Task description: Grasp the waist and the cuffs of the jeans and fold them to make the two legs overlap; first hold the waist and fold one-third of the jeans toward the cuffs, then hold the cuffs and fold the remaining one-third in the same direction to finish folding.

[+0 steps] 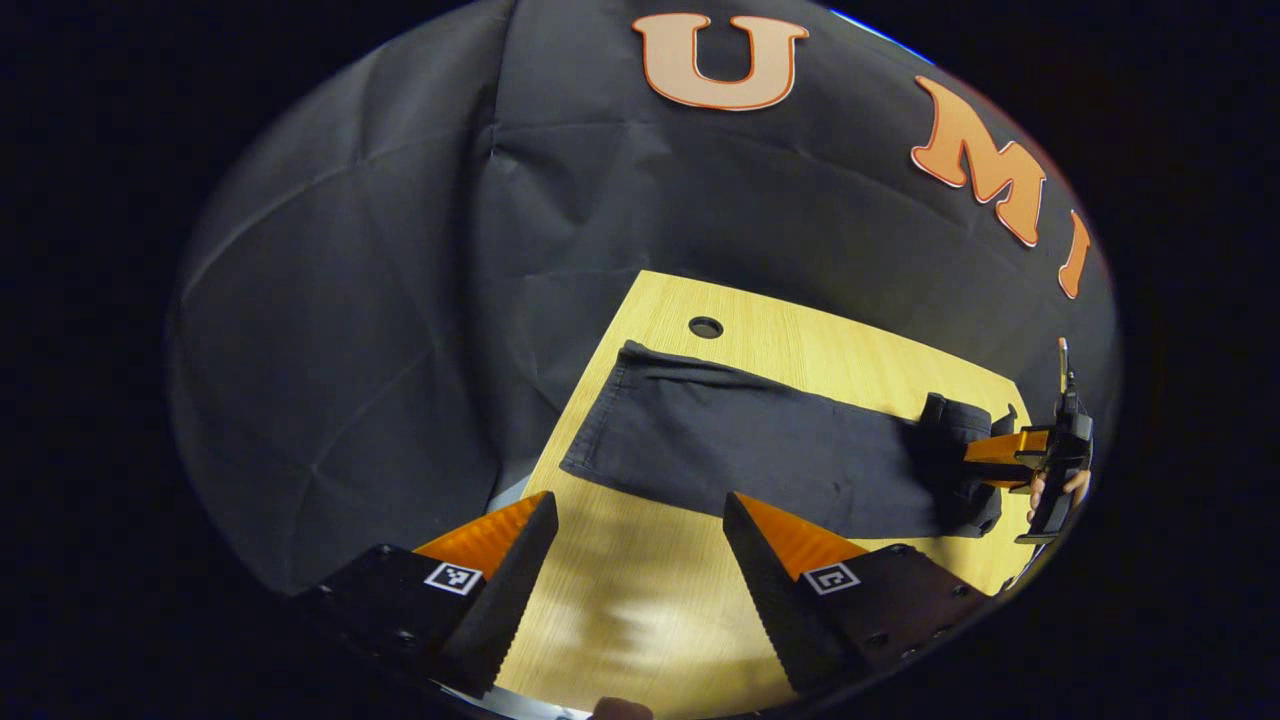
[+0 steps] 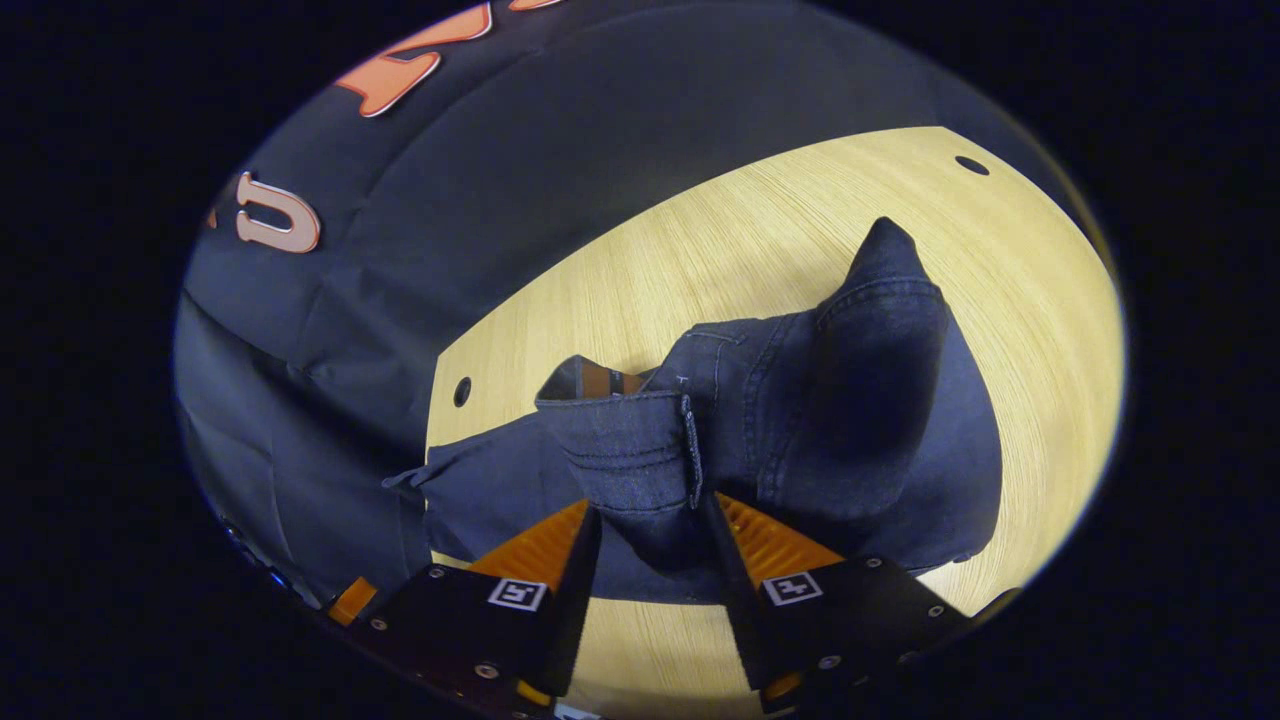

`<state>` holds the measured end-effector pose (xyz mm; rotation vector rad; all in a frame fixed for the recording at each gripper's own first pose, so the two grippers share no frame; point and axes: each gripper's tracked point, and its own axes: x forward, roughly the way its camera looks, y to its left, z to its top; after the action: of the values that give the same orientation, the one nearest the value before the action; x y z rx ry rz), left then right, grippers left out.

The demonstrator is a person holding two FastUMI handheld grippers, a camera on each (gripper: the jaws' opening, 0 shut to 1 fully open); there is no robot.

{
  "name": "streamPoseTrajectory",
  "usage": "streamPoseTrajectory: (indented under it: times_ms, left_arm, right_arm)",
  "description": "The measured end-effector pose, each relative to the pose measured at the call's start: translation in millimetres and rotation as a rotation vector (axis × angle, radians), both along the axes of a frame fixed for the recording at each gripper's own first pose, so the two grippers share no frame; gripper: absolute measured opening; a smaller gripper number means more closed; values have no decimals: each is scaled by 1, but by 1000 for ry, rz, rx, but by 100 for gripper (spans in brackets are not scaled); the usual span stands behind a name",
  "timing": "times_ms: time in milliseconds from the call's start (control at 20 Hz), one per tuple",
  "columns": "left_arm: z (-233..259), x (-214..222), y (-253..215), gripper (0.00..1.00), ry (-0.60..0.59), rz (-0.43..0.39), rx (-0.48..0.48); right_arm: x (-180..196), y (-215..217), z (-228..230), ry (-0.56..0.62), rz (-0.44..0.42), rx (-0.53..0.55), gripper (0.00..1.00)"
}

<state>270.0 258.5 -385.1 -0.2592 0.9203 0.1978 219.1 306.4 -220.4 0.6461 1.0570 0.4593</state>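
The dark jeans (image 1: 760, 455) lie stretched flat along a light wooden tabletop (image 1: 640, 600), their cuff end toward the tabletop's corner near a round hole (image 1: 705, 327) and their waist end at the opposite side. In the left gripper view, the left hand-held gripper (image 1: 640, 520) hangs above the bare wood just short of the near edge of the jeans, its two fingers spread wide apart with nothing between them and touching no cloth. At the far waist end in that same view, the right hand-held gripper (image 1: 985, 450) reaches in from the side, held by a hand (image 1: 1060, 488), and the denim there is bunched and raised off the wood. The right gripper view shows that end close up: the right hand-held gripper (image 2: 650, 520) has its two fingers closed in on a fold of the waistband (image 2: 625, 450), both pressing against the cloth, which rises between them. Behind the pinched fold the rest of the waist section humps up into a peak (image 2: 885, 260) above the tabletop (image 2: 700, 260), while the legs trail away flat to the left toward another small hole (image 2: 461, 391) in the wood. Black cloth wall (image 1: 400, 250) backs the tabletop.
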Motion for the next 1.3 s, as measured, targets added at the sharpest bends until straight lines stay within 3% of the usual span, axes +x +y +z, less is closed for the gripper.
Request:
streamPoseTrajectory:
  times_ms: [50, 150, 350, 550, 850, 1300]
  left_arm:
    - [-4, 1, 0, 100, 13, -4, -11]
    - [-14, 8, -2, 99, 32, -10, -34]
    - [-37, 23, -7, 99, 88, 6, -119]
    - [-63, 35, 3, 97, 192, 108, -244]
    - [-94, 50, 21, 98, 341, 229, -313]
    - [-151, 61, 53, 98, 529, 256, -187]
  right_arm:
    - [-4, 2, 6, -1, 0, 15, 75]
    - [-5, -6, 12, -21, -11, 13, 83]
    - [-14, -24, 25, -52, -41, 15, 86]
    - [-23, -53, 35, -98, -73, -17, 88]
    - [-45, -97, 42, -146, -122, -75, 92]
    - [-73, -155, 37, -151, -216, -114, 95]
